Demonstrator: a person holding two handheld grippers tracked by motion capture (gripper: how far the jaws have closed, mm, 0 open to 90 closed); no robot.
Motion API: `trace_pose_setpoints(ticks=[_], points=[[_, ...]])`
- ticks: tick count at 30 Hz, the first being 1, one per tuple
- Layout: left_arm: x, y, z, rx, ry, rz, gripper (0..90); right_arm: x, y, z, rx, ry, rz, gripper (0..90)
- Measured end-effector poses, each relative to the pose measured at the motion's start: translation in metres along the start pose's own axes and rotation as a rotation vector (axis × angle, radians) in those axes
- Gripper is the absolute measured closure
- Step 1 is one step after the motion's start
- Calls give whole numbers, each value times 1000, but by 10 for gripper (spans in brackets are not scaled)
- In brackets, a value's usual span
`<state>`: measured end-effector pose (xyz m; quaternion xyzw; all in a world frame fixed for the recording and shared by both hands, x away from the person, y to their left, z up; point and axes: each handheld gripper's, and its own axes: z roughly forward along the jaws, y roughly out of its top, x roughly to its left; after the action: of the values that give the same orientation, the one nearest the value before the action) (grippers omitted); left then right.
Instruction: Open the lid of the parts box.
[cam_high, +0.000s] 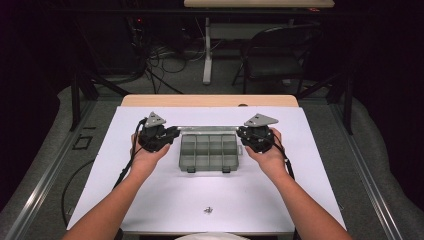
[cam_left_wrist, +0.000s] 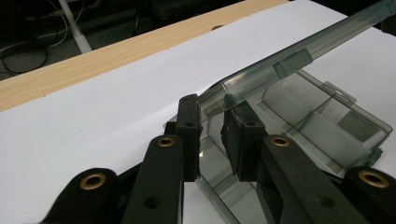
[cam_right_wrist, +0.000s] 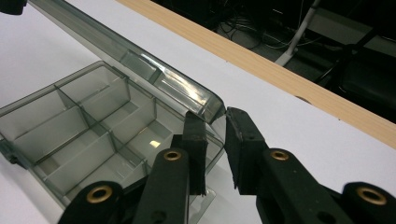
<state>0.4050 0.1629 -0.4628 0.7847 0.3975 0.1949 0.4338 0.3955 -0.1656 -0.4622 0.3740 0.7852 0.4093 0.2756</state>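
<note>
The left gripper (cam_left_wrist: 212, 109) pinches the near corner of the lid (cam_left_wrist: 289, 58): its two pads sit on either face of the clear smoky plastic, narrowed onto the thin edge. From those pads the lid's long edge runs away up and to the right, tilted well above the box (cam_left_wrist: 322, 126), whose compartments lie just right of and below the inner pad.

The right gripper (cam_right_wrist: 215, 114) mirrors this at the other corner. Its jaws are drawn close with the rounded corner of the lid (cam_right_wrist: 154, 74) at the tips; whether both pads press on it is hard to tell, since the corner appears to sit between them and mostly against the left pad. From this claw the lid's long edge stretches away up and to the left, and the divided box (cam_right_wrist: 84, 126) lies left of and below the jaws.

From above, the two grippers (cam_high: 159, 136) (cam_high: 256, 137) flank the open box (cam_high: 208, 151), one at each end of the raised lid (cam_high: 208, 128), equally near. The lid's long axis runs straight from one claw to the other, so any further swing likely needs both hands moving together about the rear hinge. Nearer the person, well apart from both claws, a small cluster of metal bits (cam_high: 208, 210) lies on the white mat (cam_high: 150, 200).
</note>
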Motion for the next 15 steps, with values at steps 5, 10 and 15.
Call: trace_pose_setpoints(ticks=[5,10,15], points=[[2,4,3,-10,5,-25,775,-5,7,5,1,-5,14,788],[4,9,6,-13,14,-42,781,-9,10,8,-2,1,34,802],[7,14,9,-7,25,-46,787,-14,14,13,-3,-1,50,817]])
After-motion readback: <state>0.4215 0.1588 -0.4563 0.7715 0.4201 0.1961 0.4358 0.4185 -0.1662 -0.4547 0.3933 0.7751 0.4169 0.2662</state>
